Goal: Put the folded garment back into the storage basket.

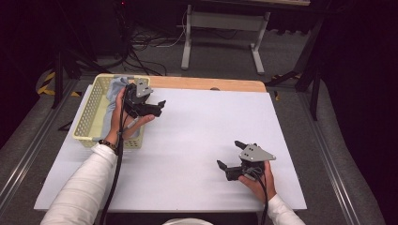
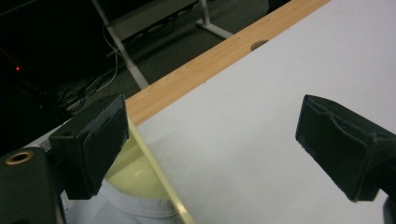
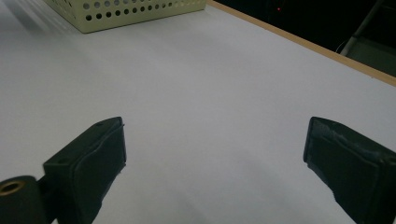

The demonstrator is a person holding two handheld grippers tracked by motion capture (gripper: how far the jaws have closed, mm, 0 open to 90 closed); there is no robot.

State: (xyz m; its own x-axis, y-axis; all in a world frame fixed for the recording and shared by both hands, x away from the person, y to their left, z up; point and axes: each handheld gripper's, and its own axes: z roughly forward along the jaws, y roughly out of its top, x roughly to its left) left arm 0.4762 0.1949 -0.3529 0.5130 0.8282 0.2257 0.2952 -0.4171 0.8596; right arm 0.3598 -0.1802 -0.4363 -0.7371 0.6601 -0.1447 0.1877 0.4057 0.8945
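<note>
Hands sit well apart on the table. Left gripper [image 1: 157, 107] hovers over the right rim of the yellow basket [image 1: 89, 112], held in the left hand [image 1: 123, 117], forearm in a white sleeve [image 1: 82, 192] coming up from the bottom edge, black cable [image 1: 115, 178] trailing along it. Its jaws stand wide apart, nothing between them; in the left gripper view they frame bare white sheet, with the basket rim [image 2: 156, 182] running under the left jaw. Pale blue cloth [image 1: 115, 93] lies inside the basket, bunched toward the far right corner, just under and behind the left gripper; a fold of it shows at the bottom of the left gripper view [image 2: 126, 207].

Right gripper [image 1: 229, 154] rests low near the front right of the sheet, grey plate on top, held in the right hand [image 1: 258, 180]. Jaws spread wide, empty, pointing left toward the middle of the table; basket wall [image 3: 126, 11] sits far off in the right gripper view.

White sheet [image 1: 202, 136] covers most of the tabletop, bare between the two grippers, plenty of free room. Wooden table edge [image 1: 211, 84] shows along the far side with a small hole in it. Beyond: grey carpet, a white table frame [image 1: 223, 28], loose cables, dark surroundings
</note>
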